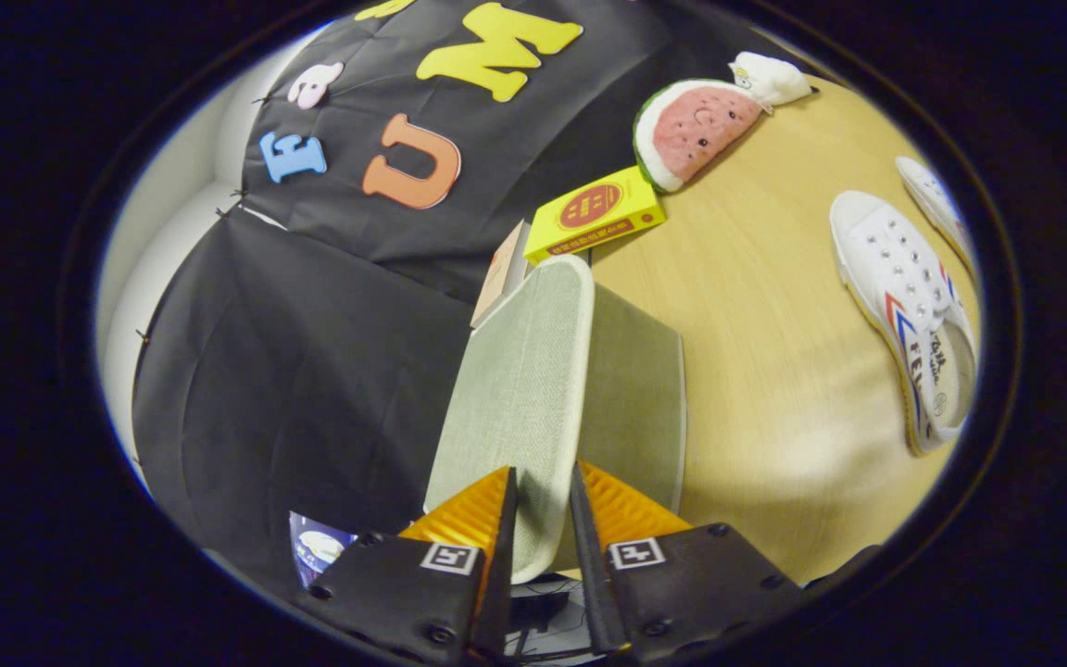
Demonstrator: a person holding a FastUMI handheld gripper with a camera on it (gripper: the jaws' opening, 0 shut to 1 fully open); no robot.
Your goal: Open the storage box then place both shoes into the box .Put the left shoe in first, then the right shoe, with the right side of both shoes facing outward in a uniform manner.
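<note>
Gripper (543, 519) fingers are clamped on the edge of the storage box lid (520, 408), whose long axis runs straight ahead from them. Both white shoes (909, 315) lie well off to the right on the table (756, 371), toes pointing away.

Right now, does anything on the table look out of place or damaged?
Nothing looks damaged or spilled. The tongs grip the grey lid of the storage box, raised on edge as expected. Both white shoes lie beyond on the table, not yet boxed.
</note>
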